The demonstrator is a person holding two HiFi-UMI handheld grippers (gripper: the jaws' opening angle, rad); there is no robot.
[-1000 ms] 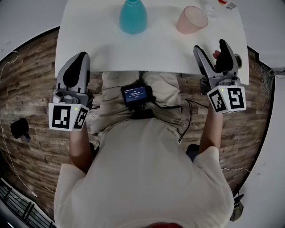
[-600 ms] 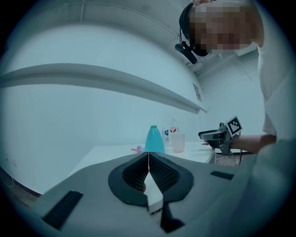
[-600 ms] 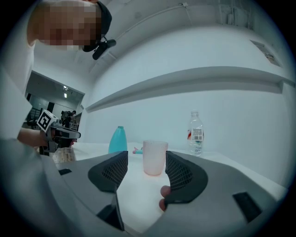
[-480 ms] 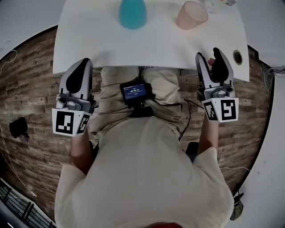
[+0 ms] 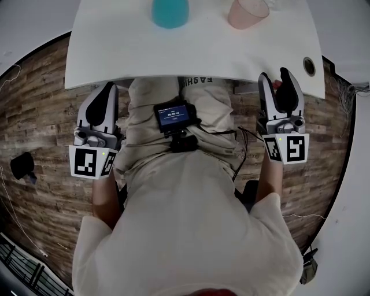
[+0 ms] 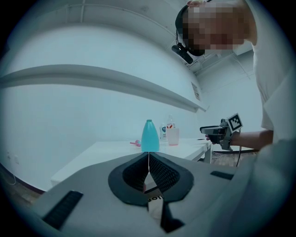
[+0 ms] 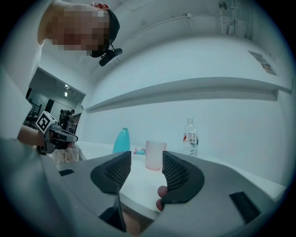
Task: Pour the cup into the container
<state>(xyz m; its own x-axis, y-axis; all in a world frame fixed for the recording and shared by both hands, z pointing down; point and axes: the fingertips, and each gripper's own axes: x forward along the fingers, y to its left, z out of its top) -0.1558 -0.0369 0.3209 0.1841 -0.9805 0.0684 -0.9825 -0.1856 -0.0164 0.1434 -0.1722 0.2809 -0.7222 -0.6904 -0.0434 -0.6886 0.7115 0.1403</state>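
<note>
The cup [image 5: 247, 13], a pale pink tumbler, stands upright on the far right of the white table [image 5: 191, 52]. What it holds, no view lets us see. To its left and well apart stands the container [image 5: 170, 11], a teal bottle that narrows to a small top in the left gripper view [image 6: 149, 135]. We cannot tell whether that top is capped. A clear water bottle [image 7: 190, 136] stands behind the cup on its right.

Both our tools are back at the table's near edge, well short of either vessel. The right gripper [image 5: 276, 78] has just been closing its jaws. They now stand partly apart with nothing between them, and its own view looks through the gap at the cup [image 7: 155, 154]. The left gripper [image 5: 106, 87] has its jaws pressed together on nothing.

We judge the task has not begun, and the step in hand is the reach for the cup. That gap looks too narrow for the tumbler, so we should spread the right jaws wider before going forward. We keep the tool level and bring it in with a jaw on either side of the cup's wall. We close around the middle of the wall, not the rim, so the cup does not tip. Because the container's mouth is small, we lift gently and carry the cup upright. We tilt only once its lip is right over the opening. The left tool could open and steady the teal bottle.
</note>
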